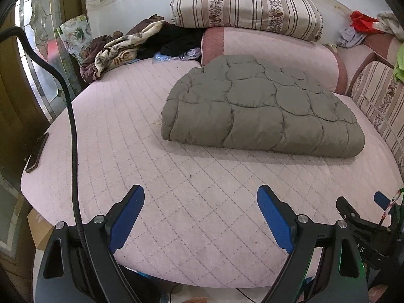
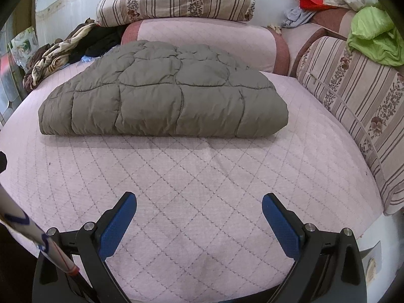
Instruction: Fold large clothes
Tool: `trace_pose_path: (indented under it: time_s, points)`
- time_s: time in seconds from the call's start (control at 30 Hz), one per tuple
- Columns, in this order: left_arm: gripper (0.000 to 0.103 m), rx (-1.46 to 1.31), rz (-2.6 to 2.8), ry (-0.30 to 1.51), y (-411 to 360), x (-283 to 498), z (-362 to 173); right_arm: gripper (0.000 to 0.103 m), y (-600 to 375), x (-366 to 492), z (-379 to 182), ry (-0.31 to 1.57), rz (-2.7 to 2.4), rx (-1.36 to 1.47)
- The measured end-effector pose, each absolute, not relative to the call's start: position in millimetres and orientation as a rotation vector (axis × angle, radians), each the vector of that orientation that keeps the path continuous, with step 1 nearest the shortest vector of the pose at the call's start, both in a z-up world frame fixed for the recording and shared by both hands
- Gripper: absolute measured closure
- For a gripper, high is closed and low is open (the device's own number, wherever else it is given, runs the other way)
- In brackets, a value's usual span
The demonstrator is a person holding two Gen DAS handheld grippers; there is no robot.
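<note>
Sitting mid-bed, the puffy olive quilted jacket [image 1: 262, 106] looks already folded into a thick bundle, probably parked there so both sides stay reachable. The left gripper [image 1: 200, 197] hangs low over the pink mattress cover [image 1: 126, 126], fingers spread, holding nothing. The right gripper [image 2: 199, 203] is the same, well short of the bundle.

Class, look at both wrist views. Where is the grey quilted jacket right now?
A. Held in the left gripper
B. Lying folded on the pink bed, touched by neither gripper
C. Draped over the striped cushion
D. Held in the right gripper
B: the jacket lies folded on the bed, while the left gripper and right gripper hang open and empty short of it.
</note>
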State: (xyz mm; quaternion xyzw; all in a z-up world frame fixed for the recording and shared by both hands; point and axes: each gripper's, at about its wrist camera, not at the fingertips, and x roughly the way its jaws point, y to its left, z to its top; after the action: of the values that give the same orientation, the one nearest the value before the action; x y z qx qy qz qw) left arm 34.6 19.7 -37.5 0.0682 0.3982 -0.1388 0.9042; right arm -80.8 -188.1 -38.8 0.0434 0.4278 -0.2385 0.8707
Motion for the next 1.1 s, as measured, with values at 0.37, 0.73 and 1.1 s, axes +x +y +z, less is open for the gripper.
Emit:
trace_pose_path:
  time_s: [0.37,0.73,1.1]
  points:
    - [0.013,0.141,-0.291,0.841,16,35,-42,0.002,-187,-81,-36,0.885,-0.507,0.082]
    - [0.013,0.145,-0.285,0.857,13,37,-46,0.002,-187,-80,-37,0.883,-0.513,0.072]
    - [0.013,0.152,-0.281,0.884,12,41,-56,0.002,-188,-78,-41,0.895,-0.515,0.062]
